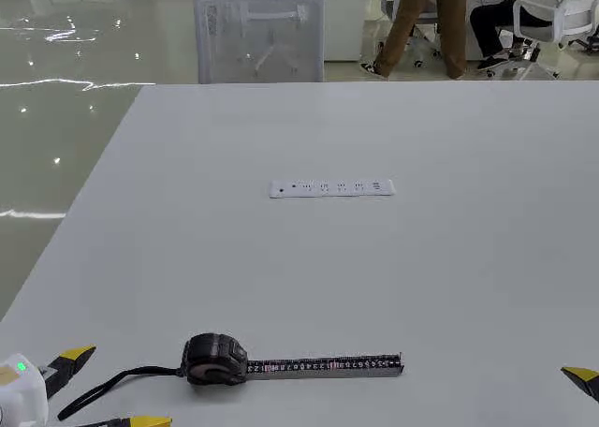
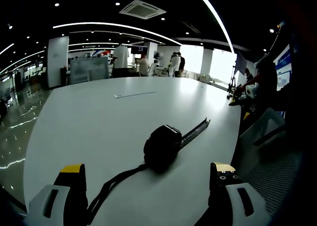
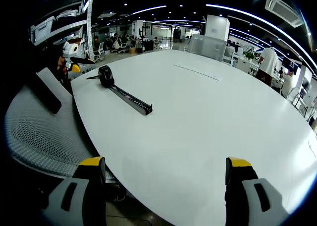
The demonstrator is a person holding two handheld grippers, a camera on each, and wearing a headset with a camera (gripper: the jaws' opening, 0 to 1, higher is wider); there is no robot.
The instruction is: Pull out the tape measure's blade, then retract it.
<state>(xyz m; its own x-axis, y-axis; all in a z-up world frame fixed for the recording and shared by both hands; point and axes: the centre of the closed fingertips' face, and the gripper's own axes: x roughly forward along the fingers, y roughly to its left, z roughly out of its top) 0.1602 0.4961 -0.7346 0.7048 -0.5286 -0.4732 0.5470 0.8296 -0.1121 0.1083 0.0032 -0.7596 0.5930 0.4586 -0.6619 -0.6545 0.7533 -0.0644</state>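
Plainly, in the head view, a black, rounded tape measure (image 1: pixel 214 360) is lying close to the near edge of the broad white table (image 1: pixel 421 258). Its dark, marked blade (image 1: pixel 323 364) is being shown drawn out to the right, flat on the surface. A thin black wrist strap (image 1: pixel 112 387) is trailing from the case to the left. The left gripper (image 1: pixel 112 390), yellow-tipped, is being held at the near left corner, its jaws spread to either side of the strap's end and closed on nothing. One yellow tip of the right gripper (image 1: pixel 582 377) is being caught at the near right edge, well apart from the blade's end. A flat white power strip (image 1: pixel 331 188) is lying farther off, mid-table, and a grey mesh chair (image 1: pixel 259 38) is standing at the far edge.

In the left gripper view, the case is sitting just ahead of the wide-open jaws, untouched. The strap is running back toward the left jaw and the blade is reaching away to the far right.

In the right gripper view, the jaws are being held wide apart over the table's near edge, with nothing gripped. The tape measure is lying well apart at the far left, its blade end pointing this way.

The pulling-out is judged done, since the blade is resting extended with neither gripper on it. The retraction is being left to do.
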